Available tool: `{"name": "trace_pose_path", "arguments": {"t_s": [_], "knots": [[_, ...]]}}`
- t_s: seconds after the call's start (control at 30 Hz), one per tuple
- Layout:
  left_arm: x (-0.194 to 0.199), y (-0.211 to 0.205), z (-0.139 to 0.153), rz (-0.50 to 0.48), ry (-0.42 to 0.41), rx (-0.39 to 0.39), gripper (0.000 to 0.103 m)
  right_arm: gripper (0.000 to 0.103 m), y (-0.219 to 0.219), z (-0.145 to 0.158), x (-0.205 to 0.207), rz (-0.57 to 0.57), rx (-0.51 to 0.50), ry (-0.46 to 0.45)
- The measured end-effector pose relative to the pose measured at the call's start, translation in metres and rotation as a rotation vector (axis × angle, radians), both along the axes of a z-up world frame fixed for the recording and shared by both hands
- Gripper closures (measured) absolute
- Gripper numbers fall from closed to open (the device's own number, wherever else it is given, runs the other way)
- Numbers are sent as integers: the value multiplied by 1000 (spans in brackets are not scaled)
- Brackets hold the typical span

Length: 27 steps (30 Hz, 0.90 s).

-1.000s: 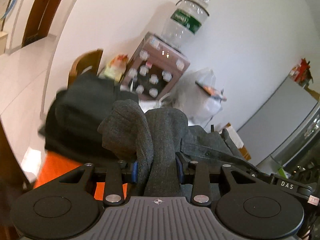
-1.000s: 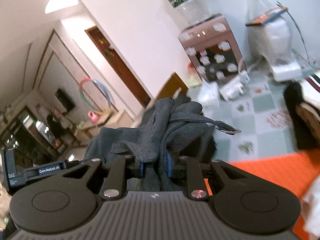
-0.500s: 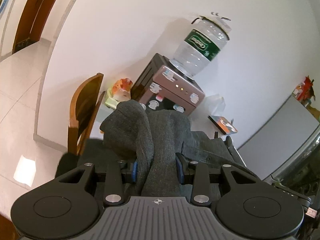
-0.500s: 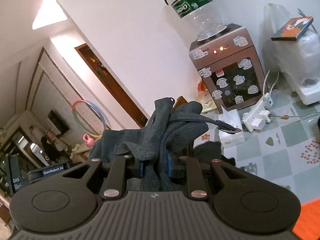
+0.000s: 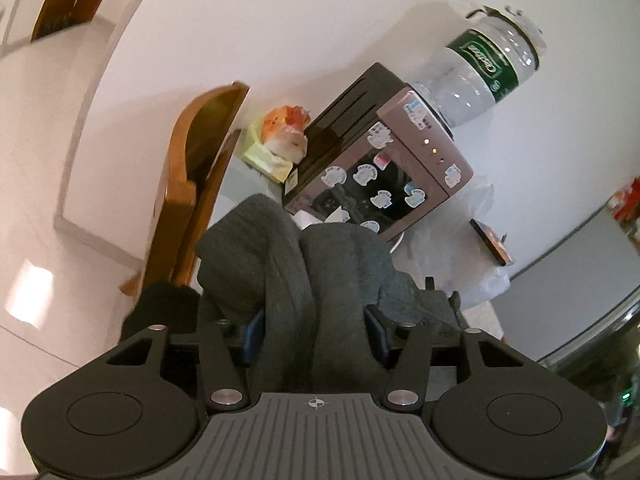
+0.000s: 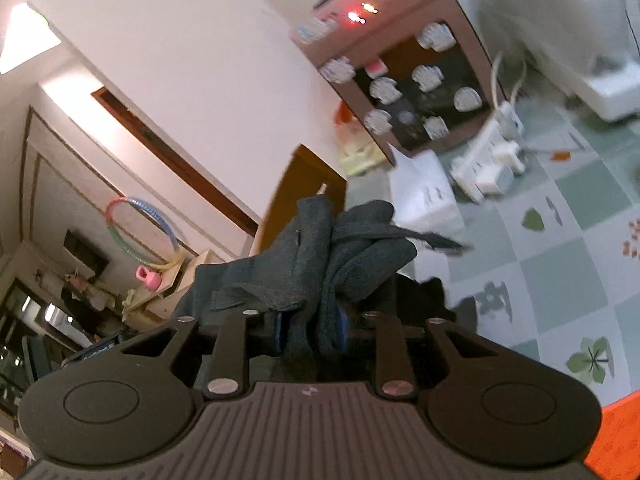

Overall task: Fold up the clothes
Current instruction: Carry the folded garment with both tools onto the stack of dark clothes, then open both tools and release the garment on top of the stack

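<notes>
The grey garment (image 5: 316,280) is lifted off any surface, bunched between both pairs of tongs: the left tongs (image 5: 314,330) pinch a thick double roll of the ribbed knit between their blue pads, and the right tongs (image 6: 310,330) are pressed onto another gathered bundle of the same cloth, from which a dark strap end (image 6: 440,240) juts out toward the water dispenser (image 6: 404,80). In both views the cloth rises straight ahead of the fingers and mounds toward the dispenser, so each hand holds its own end and neither is nearer the work than the other. The garment's long axis, as far as I can judge, runs from one grip to the other, with the slack between them hidden beneath the tool bodies. Whether this is a lift to spread the piece or a carry of a half-made fold, these views cannot settle. The left view shows the dispenser's inverted bottle (image 5: 480,76), a wooden chair (image 5: 188,184) on the side of the dispenser away from the bottle, and no resting surface at all. The right view alone shows the green-tiled tabletop cloth (image 6: 560,264) in front of the dispenser, a power strip (image 6: 492,160) lying on it, and an orange patch (image 6: 616,440) at the frame's corner.
</notes>
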<state>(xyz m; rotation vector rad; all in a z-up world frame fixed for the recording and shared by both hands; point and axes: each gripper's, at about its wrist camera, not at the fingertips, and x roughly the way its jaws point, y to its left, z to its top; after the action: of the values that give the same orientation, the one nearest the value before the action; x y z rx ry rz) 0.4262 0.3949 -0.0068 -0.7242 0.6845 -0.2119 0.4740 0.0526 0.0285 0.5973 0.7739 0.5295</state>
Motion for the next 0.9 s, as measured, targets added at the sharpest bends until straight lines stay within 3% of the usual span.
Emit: {"name": "trace_pose_path", "arguments": {"t_s": [0.13, 0.27, 0.43, 0.57, 0.9], "knots": [[-1, 4, -20, 11, -12, -44, 34, 62, 0, -25, 4, -4, -21, 5], [-2, 5, -14, 9, -34, -35, 31, 58, -2, -25, 7, 6, -30, -8], [-14, 1, 11, 30, -75, 8, 23, 51, -1, -3, -2, 11, -98, -35], [-34, -4, 36, 53, -113, 61, 11, 48, -4, 16, -15, 2, -155, -64], [-104, -38, 92, 54, -180, 182, 2, 45, -22, 74, -71, 38, -166, -153]]}}
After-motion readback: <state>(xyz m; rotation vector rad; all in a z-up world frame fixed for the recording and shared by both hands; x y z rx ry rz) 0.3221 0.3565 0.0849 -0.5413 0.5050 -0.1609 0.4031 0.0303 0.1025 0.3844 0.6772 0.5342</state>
